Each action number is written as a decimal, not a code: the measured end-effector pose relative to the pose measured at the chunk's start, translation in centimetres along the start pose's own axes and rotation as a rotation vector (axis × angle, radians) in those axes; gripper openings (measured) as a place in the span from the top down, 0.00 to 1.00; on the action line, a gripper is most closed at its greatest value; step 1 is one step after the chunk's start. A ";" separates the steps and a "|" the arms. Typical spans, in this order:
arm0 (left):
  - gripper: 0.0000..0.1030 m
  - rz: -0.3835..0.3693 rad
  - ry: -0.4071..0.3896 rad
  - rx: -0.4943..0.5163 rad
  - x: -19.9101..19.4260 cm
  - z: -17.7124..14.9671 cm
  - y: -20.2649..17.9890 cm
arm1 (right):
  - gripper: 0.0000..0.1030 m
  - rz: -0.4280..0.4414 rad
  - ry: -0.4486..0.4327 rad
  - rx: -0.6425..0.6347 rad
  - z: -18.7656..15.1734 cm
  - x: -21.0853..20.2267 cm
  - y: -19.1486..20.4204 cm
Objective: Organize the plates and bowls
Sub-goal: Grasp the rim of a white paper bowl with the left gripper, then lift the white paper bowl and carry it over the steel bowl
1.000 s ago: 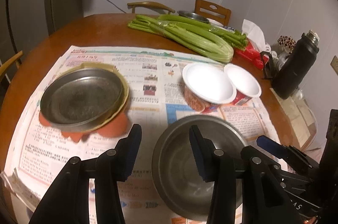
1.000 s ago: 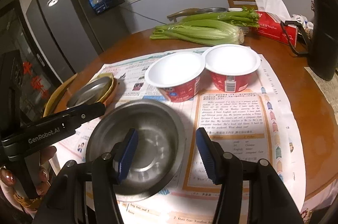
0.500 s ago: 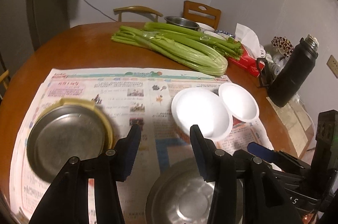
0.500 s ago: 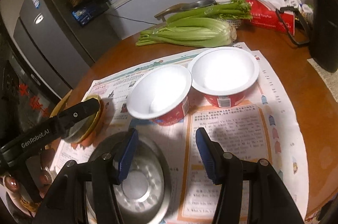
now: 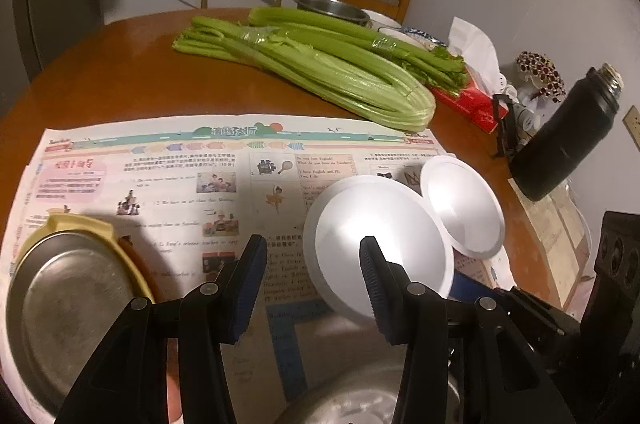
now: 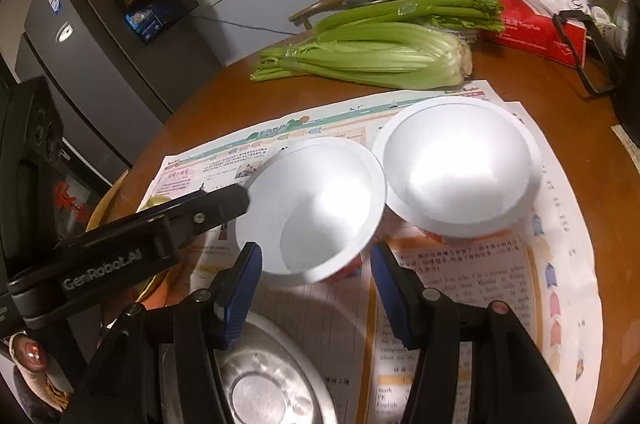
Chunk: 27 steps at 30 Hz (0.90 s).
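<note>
The left claw [image 5: 312, 280] hangs above the newspaper [image 5: 180, 183] with its jaws spread and nothing between them; its right finger [image 5: 376, 284] overlaps the near bowl [image 5: 380, 244] in the left wrist view, though contact cannot be told. The right claw [image 6: 316, 288] also stands spread and empty, just short of that same bowl [image 6: 312, 207]. A second white bowl [image 6: 460, 171] sits at its two o'clock, rims touching. A steel bowl [image 6: 260, 384] lies at six o'clock, below both claws. At nine o'clock of the left claw, a steel plate [image 5: 68, 308] rests in a yellow dish [image 5: 80, 224]. Celery [image 5: 320, 71] lies at twelve o'clock on the table [image 5: 120, 79]; a black flask [image 5: 560, 143] stands at two.
</note>
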State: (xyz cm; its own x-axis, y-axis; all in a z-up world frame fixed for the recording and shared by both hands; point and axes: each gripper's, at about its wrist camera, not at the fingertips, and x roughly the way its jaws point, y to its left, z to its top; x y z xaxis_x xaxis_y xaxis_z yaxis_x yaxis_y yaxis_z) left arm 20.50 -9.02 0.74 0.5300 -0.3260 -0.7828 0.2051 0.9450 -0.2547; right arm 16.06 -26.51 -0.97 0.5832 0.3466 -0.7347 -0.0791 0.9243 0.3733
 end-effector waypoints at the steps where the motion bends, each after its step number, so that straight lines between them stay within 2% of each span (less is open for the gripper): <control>1: 0.52 -0.004 0.003 -0.002 0.3 0.1 0.0 | 0.45 0.000 0.004 -0.003 0.1 0.2 0.0; 7: 0.52 -0.051 0.045 -0.022 2.2 0.5 0.2 | 0.44 -0.012 0.010 -0.046 0.3 1.6 0.7; 9: 0.56 -0.086 0.069 -0.040 2.9 0.5 0.5 | 0.44 -0.013 0.006 -0.054 0.3 1.6 0.8; 11: 0.60 -0.090 0.078 -0.048 3.2 0.4 0.6 | 0.44 -0.014 0.003 -0.066 0.3 1.7 1.0; 27: 0.61 -0.107 0.001 -0.035 -0.7 0.0 0.0 | 0.48 -0.052 -0.087 -0.142 0.2 -0.7 2.8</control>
State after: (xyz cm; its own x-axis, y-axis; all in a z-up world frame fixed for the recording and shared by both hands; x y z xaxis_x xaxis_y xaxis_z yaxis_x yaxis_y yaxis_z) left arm 20.16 -8.83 1.30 0.5061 -0.4253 -0.7503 0.2318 0.9050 -0.3566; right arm 15.58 -24.19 0.66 0.6568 0.2885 -0.6966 -0.1573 0.9560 0.2477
